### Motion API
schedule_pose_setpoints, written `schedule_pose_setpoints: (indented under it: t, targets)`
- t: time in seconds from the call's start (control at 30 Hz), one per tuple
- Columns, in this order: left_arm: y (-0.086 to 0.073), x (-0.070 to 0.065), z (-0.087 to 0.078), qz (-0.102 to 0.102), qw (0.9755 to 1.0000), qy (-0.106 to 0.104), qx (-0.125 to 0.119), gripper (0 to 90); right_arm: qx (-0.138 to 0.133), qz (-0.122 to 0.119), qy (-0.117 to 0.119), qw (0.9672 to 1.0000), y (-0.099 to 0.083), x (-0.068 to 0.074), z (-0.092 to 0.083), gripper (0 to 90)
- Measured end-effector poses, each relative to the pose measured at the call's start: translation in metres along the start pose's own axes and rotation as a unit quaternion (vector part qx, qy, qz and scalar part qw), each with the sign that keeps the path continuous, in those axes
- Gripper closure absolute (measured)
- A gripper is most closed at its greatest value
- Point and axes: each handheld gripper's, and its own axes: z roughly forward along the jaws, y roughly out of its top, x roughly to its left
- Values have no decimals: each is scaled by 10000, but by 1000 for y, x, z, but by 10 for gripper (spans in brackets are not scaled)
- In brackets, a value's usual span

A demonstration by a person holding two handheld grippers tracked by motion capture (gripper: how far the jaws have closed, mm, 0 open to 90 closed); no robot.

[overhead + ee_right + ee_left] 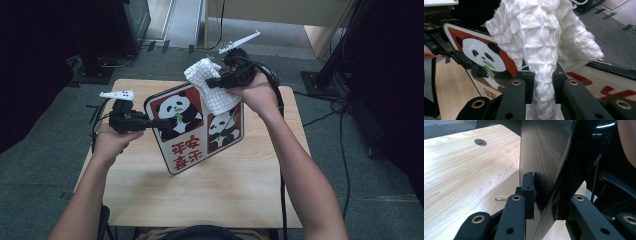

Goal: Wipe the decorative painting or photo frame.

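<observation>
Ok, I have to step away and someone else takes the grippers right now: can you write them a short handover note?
Left gripper: shut on the left edge of the panda sign, holding it tilted up with its lower edge on the wooden table.
Right gripper: shut on a bunched white waffle-weave cloth, which hangs over the top edge of the sign and onto its printed face.
Done: sign propped up and gripped, cloth picked up and brought to the sign.
Left: wiping appears to be the job; how much of the face has been wiped cannot be told. Probably work the cloth across the whole face, then lay the sign and cloth down.
</observation>
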Motion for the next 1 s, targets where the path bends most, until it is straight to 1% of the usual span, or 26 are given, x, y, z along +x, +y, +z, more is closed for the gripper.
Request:
schedule_pose_setpoints:
  t: [0.07,0.43,0.63,0.67,0.87,0.93,1.0]
  targets:
    - [0,1,0,-17,10000,-15,2,759,23,-35,-25,10000,-2,0,4,791]
    - [0,2,0,-36,10000,-47,10,757,41,59,83,9999,-13,-5,13,790]
    - [0,2,0,-22,10000,-43,9,758,59,27,120,9999,-18,-7,18,790]
    - [0,2,0,-19,10000,-43,11,758,100,61,138,9998,-21,-7,19,790]
    - [0,2,-1,-9,10000,-44,20,757,95,79,153,9998,-27,-7,23,789]
    - [0,2,0,-5,10000,-47,14,757,99,76,165,9998,-30,-7,23,788]
    - [0,2,0,-3,10000,-56,5,757,57,5,149,9999,-33,-5,24,789]
